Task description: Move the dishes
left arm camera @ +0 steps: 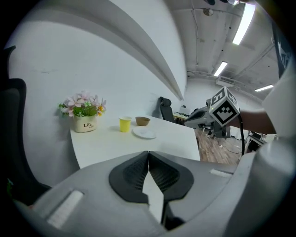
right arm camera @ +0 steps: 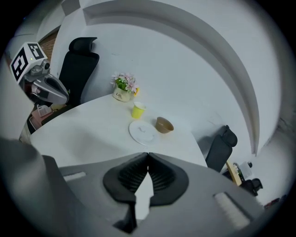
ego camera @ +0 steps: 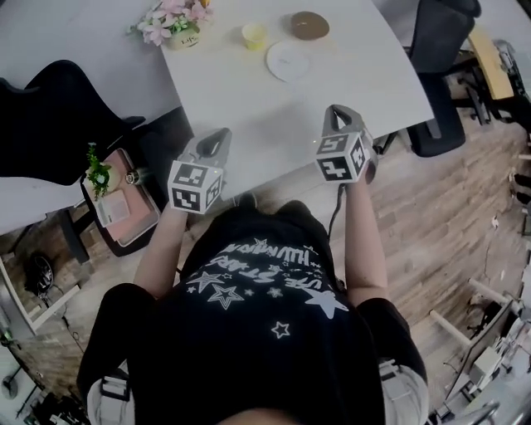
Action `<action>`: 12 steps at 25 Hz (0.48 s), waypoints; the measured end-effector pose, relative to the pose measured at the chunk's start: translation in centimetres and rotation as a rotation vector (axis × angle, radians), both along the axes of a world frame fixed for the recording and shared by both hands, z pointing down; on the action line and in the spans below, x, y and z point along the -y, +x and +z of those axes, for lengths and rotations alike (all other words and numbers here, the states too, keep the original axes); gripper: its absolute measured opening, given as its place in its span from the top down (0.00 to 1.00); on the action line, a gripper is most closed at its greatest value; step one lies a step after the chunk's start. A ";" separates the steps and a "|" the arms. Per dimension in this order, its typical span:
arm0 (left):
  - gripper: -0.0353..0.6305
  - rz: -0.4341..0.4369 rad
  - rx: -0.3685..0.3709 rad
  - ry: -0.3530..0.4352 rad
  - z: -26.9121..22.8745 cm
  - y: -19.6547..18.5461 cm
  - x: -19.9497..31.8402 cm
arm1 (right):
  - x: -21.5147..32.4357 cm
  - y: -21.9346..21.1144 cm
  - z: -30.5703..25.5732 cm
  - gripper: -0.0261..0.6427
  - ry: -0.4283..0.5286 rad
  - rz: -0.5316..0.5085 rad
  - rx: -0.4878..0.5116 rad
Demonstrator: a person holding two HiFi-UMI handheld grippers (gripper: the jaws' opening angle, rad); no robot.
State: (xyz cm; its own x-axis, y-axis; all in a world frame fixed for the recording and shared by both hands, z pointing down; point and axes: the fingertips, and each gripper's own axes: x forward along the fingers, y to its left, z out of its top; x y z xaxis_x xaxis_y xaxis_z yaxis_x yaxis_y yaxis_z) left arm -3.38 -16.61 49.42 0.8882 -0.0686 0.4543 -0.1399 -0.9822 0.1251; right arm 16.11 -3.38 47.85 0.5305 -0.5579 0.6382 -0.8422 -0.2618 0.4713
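White tabletop [ego camera: 249,108], smooth and matt with a curved near edge, fills the upper head view over a wood-plank floor [ego camera: 448,207]. At its far end lie a flat round white plate [ego camera: 288,61], a shallow brown bowl [ego camera: 309,25] just beyond it, a small yellow cup [ego camera: 253,35] and a pale pot of pink flowers [ego camera: 172,21]. The left gripper [ego camera: 217,137] and right gripper [ego camera: 338,112], grey shells with marker cubes, hang at the near edge, well apart from the dishes. A black chair [ego camera: 58,124] is cut off at the left.

The left gripper view shows ribbed black pads [left arm camera: 134,171] meeting at their tips with nothing between them; only bare table shows through the slit below. Plate, bowl and cup stand far ahead in a small cluster, right of the flowers. The other gripper's far side is hidden.

The right gripper view shows its ribbed pads likewise pressed together and empty. The plate lies straight ahead, far off, with the bowl touching or just beside its right rim; I cannot tell which.
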 end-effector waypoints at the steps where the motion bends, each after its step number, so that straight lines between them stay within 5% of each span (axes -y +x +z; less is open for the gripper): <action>1: 0.93 0.010 0.003 -0.002 0.1 -0.1 -0.3 | -0.3 -0.3 0.2 0.95 0.001 0.008 0.003; 12: 0.93 0.154 0.012 0.014 -1.1 1.3 -7.2 | -7.9 -3.8 -0.3 0.95 0.071 0.128 0.063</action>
State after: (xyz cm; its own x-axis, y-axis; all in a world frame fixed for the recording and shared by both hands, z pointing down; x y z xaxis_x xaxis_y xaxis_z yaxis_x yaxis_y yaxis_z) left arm -2.09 -9.42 48.35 0.8832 0.0611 0.4650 0.0108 -0.9939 0.1101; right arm 12.27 4.53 47.60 0.5603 -0.5331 0.6339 -0.8271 -0.4000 0.3948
